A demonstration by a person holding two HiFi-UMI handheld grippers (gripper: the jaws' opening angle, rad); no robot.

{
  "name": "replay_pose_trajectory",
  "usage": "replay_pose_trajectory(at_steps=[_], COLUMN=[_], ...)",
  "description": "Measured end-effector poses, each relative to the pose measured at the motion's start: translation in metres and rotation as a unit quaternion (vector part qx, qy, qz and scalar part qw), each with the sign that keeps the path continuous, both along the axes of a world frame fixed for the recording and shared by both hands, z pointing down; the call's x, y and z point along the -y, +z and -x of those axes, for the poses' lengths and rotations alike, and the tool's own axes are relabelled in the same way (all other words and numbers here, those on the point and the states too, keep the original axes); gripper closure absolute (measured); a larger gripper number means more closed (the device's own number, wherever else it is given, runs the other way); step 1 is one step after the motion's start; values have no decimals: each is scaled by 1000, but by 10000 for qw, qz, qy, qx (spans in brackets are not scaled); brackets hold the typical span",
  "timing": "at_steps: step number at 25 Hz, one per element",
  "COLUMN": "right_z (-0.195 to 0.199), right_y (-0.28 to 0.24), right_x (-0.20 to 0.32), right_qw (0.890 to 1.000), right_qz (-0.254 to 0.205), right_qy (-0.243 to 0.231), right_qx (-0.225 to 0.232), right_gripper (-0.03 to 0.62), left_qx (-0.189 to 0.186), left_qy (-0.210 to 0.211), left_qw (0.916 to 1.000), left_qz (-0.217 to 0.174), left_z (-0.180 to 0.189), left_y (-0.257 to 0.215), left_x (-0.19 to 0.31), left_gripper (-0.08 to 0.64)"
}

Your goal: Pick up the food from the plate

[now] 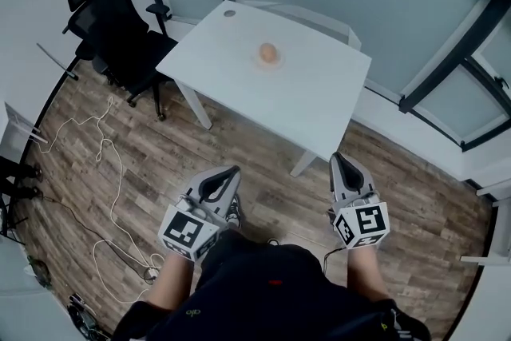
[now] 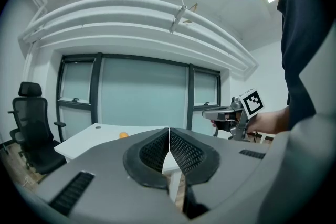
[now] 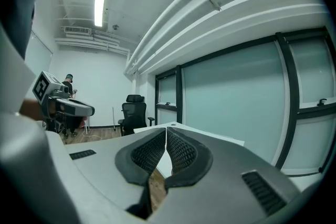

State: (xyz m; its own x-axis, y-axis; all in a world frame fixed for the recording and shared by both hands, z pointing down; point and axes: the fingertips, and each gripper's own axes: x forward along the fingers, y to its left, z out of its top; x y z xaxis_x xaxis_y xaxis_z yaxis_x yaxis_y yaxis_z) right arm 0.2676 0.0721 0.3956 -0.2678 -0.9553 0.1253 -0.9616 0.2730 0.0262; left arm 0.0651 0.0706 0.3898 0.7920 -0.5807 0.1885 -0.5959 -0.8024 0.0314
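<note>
Approach step: left claw [image 1: 227, 173] & right claw [image 1: 340, 160] both pinched together w/ nothing held, well apart from table [image 1: 319, 92]; next, walk up & open one over food [image 1: 268, 53] on plate [image 1: 281, 62].

Grey left hand-held gripper [image 1: 230, 173] and right hand-held gripper [image 1: 338, 160], black-and-white marker cubes [image 1: 188, 231], dark shirt [image 1: 263, 291].

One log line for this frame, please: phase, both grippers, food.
phase: pre-approach | left gripper: shut, empty | right gripper: shut, empty | food: on plate on table, untouched | position: both short of table
</note>
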Motion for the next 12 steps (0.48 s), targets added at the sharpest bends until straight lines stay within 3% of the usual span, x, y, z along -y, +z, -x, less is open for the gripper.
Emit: replay_pose_trajectory(at_steps=[6,12], right_z=[15,62], right_y=[1,4], right_x=[81,173], right_qw=[9997,9989], right_qz=[102,307], right_qy=[206,305], right_qx=[-79,-152], right_gripper=[568,568], left_qx=[-122,-85], left_qy=[233,317], left_qw=[9996,9993], left_qz=[69,177], left_z=[11,61], left_y=[-2,4], left_x=[94,190], left_gripper=[537,537])
